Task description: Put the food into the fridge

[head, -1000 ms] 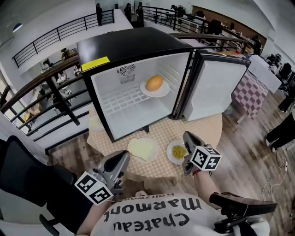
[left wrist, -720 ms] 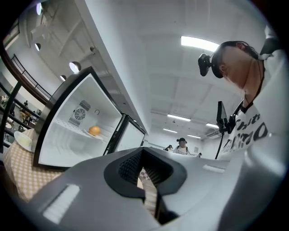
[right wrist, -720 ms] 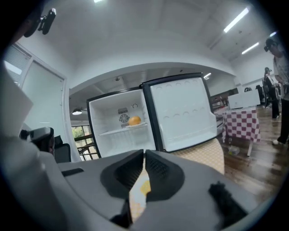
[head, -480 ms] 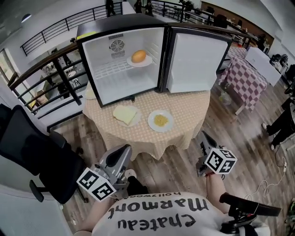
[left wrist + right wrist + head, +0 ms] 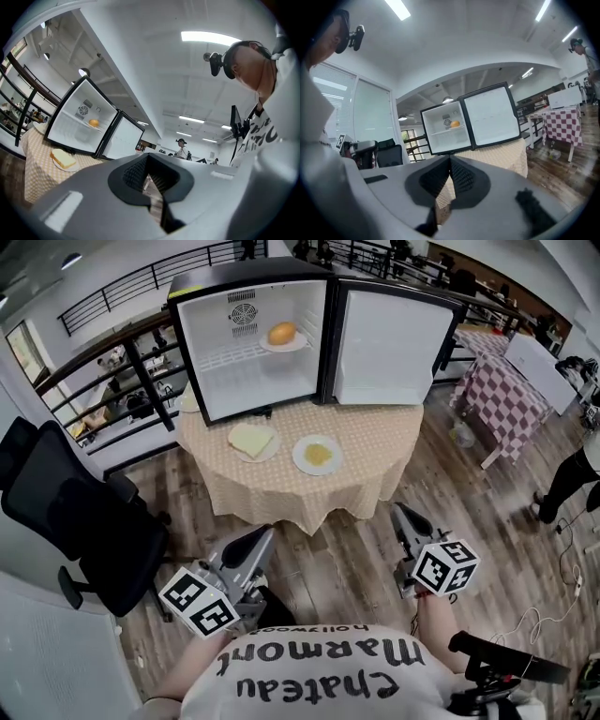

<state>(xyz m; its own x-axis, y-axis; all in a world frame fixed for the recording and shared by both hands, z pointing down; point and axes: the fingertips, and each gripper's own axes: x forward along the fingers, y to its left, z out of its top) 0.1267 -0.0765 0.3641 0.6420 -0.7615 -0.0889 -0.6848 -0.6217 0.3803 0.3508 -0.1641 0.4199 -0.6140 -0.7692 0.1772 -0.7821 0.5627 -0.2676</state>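
Observation:
The small black fridge (image 5: 253,343) stands open on a round table (image 5: 384,451), its door (image 5: 389,334) swung right. On its shelf a white plate holds a round orange-yellow food (image 5: 281,333), which also shows in the left gripper view (image 5: 94,123) and the right gripper view (image 5: 455,123). On the table lie a plate with a pale sandwich (image 5: 251,440) and a plate of yellow food (image 5: 318,455). My left gripper (image 5: 262,538) and right gripper (image 5: 401,514) hang over the wooden floor, well short of the table. Both are shut and hold nothing.
A black office chair (image 5: 75,521) stands at my left. Behind the table a black railing (image 5: 141,362) runs along a drop. A table with a checked cloth (image 5: 497,395) is at the right. A person stands at the far right edge (image 5: 577,479).
The view has pulled back from the table. Both grippers, which were at the table's front edge by the plates, now hang over the floor. The food has not moved.

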